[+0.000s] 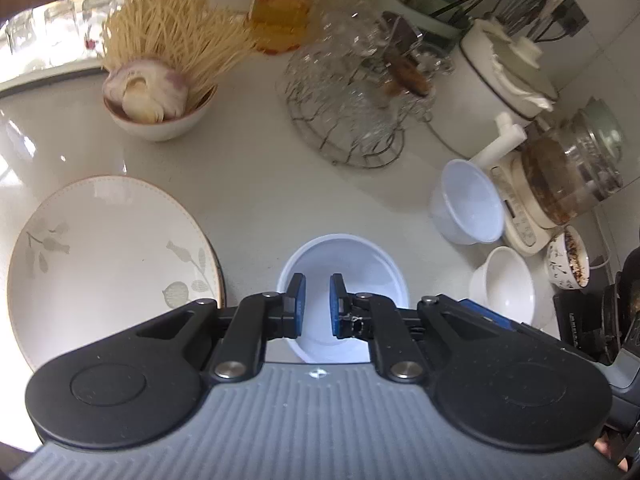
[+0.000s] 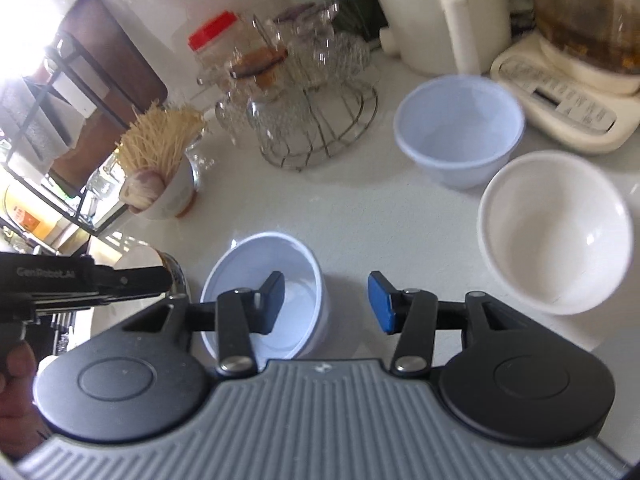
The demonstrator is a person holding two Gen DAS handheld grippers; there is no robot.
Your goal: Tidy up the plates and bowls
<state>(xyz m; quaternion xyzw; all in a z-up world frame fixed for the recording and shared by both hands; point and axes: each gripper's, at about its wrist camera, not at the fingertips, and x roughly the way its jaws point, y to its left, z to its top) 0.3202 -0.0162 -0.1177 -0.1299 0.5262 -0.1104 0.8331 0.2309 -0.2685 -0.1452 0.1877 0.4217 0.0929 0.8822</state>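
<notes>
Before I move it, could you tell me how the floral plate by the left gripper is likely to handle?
The plate looks like glazed ceramic, so probably stiff, fairly heavy and breakable. Its glossy surface may be slippery. It lies flat on the counter, so a push should slide it, not tip it.

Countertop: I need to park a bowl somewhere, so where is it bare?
Bare counter lies between the leaf-patterned plate, the garlic bowl and the wire glass rack. The kettle side is crowded with three bowls.

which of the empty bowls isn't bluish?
The white bowl, rightmost in the right wrist view. The two plastic bowls, one by the kettle base and one under the gripper, are pale blue.
</notes>
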